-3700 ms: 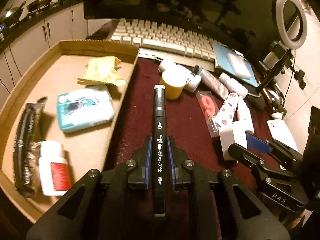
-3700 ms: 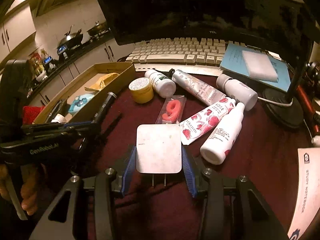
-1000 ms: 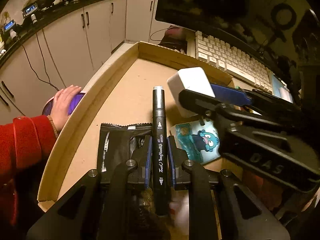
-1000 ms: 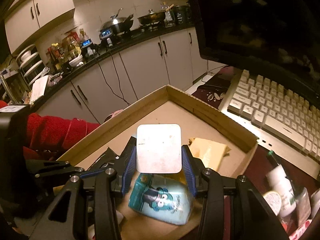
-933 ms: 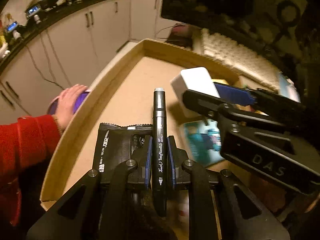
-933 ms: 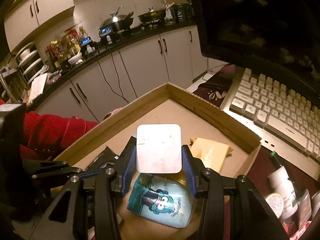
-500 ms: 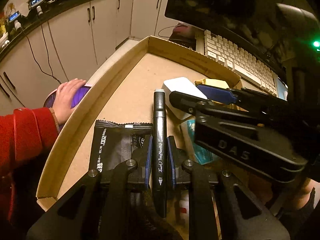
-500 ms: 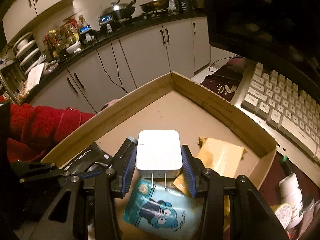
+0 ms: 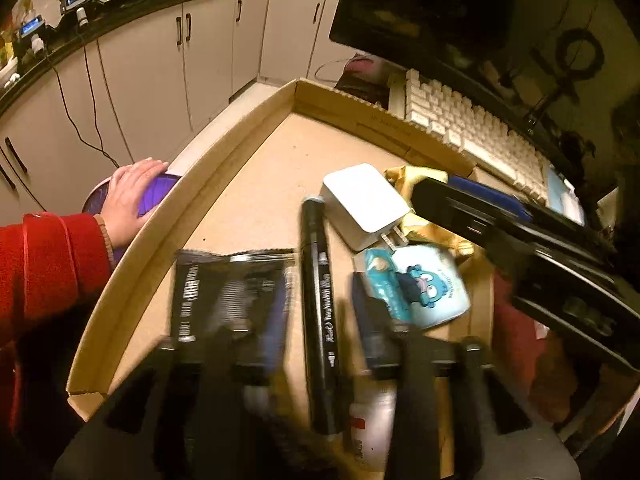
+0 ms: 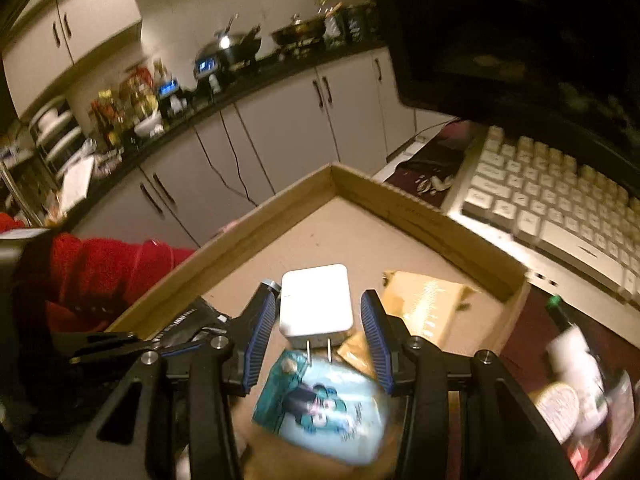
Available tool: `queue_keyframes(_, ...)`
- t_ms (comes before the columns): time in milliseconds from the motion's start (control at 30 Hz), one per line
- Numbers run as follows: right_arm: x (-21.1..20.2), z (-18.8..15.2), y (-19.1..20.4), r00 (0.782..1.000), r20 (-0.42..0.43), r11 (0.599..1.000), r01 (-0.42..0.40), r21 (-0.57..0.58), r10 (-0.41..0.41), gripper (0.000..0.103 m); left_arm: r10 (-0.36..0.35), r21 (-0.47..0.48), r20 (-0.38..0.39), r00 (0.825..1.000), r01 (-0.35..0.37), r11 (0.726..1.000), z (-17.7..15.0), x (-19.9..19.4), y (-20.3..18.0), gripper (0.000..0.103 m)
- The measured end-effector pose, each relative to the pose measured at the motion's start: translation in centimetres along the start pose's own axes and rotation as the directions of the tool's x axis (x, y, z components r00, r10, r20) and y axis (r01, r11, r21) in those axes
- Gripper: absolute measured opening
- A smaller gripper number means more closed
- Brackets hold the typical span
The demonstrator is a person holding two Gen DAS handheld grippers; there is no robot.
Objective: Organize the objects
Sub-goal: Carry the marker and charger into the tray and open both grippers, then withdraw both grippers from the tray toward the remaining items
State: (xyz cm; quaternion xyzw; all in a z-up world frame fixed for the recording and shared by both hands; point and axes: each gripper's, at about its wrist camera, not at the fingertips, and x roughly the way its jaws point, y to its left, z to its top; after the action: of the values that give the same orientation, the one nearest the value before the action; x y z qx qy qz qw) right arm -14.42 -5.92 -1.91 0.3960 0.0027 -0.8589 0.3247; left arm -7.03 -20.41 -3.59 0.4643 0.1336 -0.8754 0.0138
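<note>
Both items are now inside the box point(image 9: 224, 168), and that is the change that matters. The left gripper point(image 9: 320, 320) has just been opening: half a second ago its pads were clamped on the marker point(image 9: 318, 300), and now the blurred jaws stand apart with the marker loose between them, lying on the box floor with its cap toward 12 o'clock. The right gripper point(image 10: 318, 320) also stands apart. Its blue pads point(image 10: 262, 332) show a gap on either side of the charger point(image 10: 316, 304), which a second ago was held upright in them and now rests on the floor with its prongs toward 6 o'clock, touching the blue tissue pack point(image 10: 320, 408).

In the left view the charger sits at 1 o'clock of the marker's cap, just beside it; the black packet point(image 9: 228, 292) lies at 9 o'clock of the marker, and a yellow pouch point(image 10: 424, 308) at 3 o'clock of the charger.

I judge this pair delivered. Bottles still wait outside the box at the right edge of the right view, so more trips look likely.
</note>
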Motion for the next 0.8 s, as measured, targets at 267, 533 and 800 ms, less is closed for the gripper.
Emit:
queue_keyframes(267,-6.4,-4.0,-2.8,0.996,0.084,0.992,-0.026,0.123,0.015,0.045,-0.016,0.032,0.068,0.998,0.013,0.999,-0.5,-2.2,-2.0,0.044)
queue_keyframes(533,-12.8,-10.2,-5.1,0.991,0.101,0.978,0.069,0.199,-0.091,0.054,-0.175,0.149,0.066,0.982,0.164,0.975,-2.4,-3.8,-8.6,0.045)
queue_keyframes(800,-18.9,-15.3,-9.5,0.972,0.136,0.934,0.139,0.33,-0.193,0.055,-0.248,0.227,-0.047,0.968,0.253,0.941,-4.3,-2.2,-15.3,0.045)
